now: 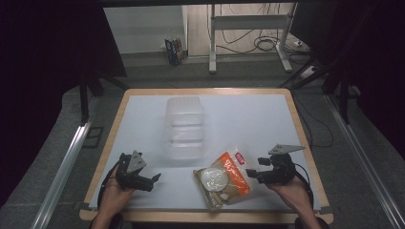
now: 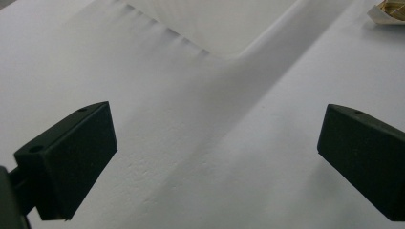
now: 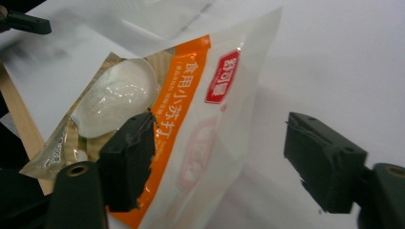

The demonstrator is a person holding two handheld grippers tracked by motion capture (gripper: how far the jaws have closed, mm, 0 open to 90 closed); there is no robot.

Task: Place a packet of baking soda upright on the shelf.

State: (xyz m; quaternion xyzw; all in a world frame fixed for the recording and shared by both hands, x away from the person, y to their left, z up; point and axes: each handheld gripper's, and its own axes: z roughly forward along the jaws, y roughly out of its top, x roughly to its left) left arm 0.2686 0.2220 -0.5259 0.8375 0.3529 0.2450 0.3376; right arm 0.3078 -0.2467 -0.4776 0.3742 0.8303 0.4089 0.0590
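Note:
An orange and white packet (image 1: 222, 179) with a clear window onto white powder lies flat near the table's front edge. My right gripper (image 1: 249, 175) is just to its right and stands open. In the right gripper view, one jaw hovers over the packet (image 3: 191, 109) and the other over bare table, so the packet's edge lies between them with no pad pressing on it. My left gripper (image 1: 155, 179) rests low at the front left, open, with nothing between its fingers (image 2: 71, 162). A corner of the packet (image 2: 389, 12) lies far off to its right.
A clear plastic container (image 1: 184, 126) stands in the middle of the white table (image 1: 253, 119), and its near corner (image 2: 215, 24) lies ahead of the left gripper. The table has a wooden rim. Beyond it are a grey floor, desk legs and cables.

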